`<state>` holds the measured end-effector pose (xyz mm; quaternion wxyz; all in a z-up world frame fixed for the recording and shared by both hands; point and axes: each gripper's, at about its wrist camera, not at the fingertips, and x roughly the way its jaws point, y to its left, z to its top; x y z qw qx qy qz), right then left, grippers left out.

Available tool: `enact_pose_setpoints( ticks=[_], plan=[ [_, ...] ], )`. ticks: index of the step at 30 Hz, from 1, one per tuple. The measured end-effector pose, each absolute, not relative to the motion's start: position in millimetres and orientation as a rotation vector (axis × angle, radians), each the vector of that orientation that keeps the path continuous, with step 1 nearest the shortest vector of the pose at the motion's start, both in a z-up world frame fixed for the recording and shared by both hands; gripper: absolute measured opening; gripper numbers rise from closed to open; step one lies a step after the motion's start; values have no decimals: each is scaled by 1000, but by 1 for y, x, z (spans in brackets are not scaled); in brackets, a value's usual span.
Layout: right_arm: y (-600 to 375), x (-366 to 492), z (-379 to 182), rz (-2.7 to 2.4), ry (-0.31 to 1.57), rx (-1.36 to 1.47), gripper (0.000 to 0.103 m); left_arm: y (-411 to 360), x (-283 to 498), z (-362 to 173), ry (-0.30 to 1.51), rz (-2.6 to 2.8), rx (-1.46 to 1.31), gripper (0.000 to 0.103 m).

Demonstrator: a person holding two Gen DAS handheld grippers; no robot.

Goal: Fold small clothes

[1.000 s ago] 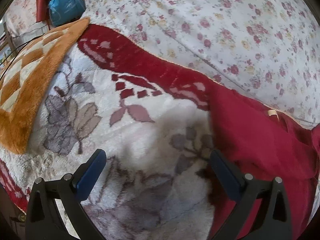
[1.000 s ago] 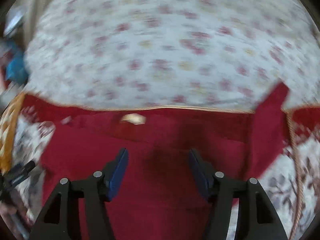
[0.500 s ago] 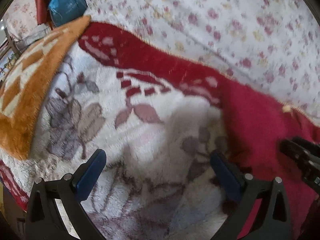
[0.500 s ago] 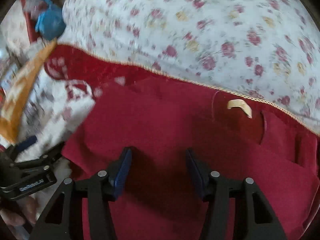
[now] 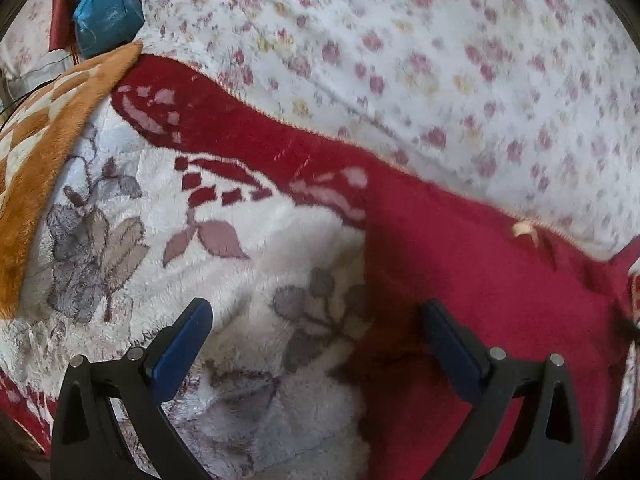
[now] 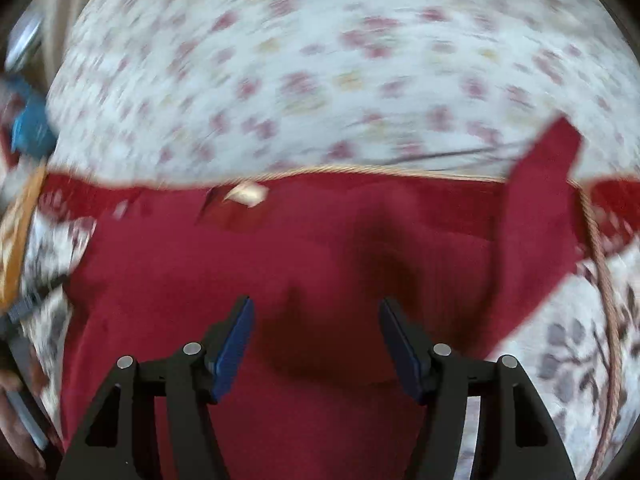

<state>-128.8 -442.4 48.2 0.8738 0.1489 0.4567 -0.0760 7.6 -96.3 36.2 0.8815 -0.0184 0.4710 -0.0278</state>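
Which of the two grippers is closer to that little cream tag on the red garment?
Right. The right gripper hovers open over the red garment below the cream tag; the left gripper straddles the garment's edge, farther away.

the left wrist camera looked steeply down along its fingers from close above the fleece blanket (image 5: 256, 280), catching the left edge of the red garment (image 5: 500, 300) on its right. the right wrist camera, blurred, faced the same way from close over the red garment's (image 6: 320, 260) middle. both views shared the garment's pale label (image 5: 524, 227) (image 6: 246, 194) and the floral sheet (image 5: 440, 60) (image 6: 340, 72) beyond.
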Motion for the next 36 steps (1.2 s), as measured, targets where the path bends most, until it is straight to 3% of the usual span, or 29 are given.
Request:
enact_pose_setpoints(
  ticks=[4, 5, 6, 7, 8, 9, 12, 18, 22, 25, 31, 36],
  plan=[
    [-468, -124, 33, -226, 986, 309, 76, -97, 11, 27, 1004, -51, -46, 103],
    [-467, -119, 26, -223, 1004, 298, 68, -96, 10, 26, 1004, -50, -44, 103],
    [-466, -114, 21, -214, 1018, 290, 37, -96, 10, 26, 1002, -51, -41, 103],
    [-465, -111, 15, -186, 1040, 284, 18, -96, 10, 26, 1001, -52, -39, 103],
    [-464, -109, 16, -185, 1036, 279, 8, -96, 10, 26, 1001, -53, -38, 103],
    [-464, -110, 20, -193, 1013, 272, 8, -96, 11, 25, 1002, -54, -40, 103],
    [-469, -112, 34, -233, 937, 263, 7, -96, 11, 25, 1004, -55, -44, 103],
    [-482, -100, 22, -286, 986, 260, 8, -98, 11, 25, 1003, -52, -36, 103],
    [-469, -123, 44, -199, 935, 293, 10, -98, 9, 28, 989, -48, -36, 103],
    [-445, -125, 40, -107, 965, 256, 34, -100, 3, 36, 953, -44, -30, 103],
    [-439, -113, 21, -125, 1031, 255, 37, -110, -9, 50, 913, -115, -32, 103],
    [-486, -131, 62, -228, 926, 317, 69, -115, -11, 55, 891, -157, -44, 103]
  ],
)
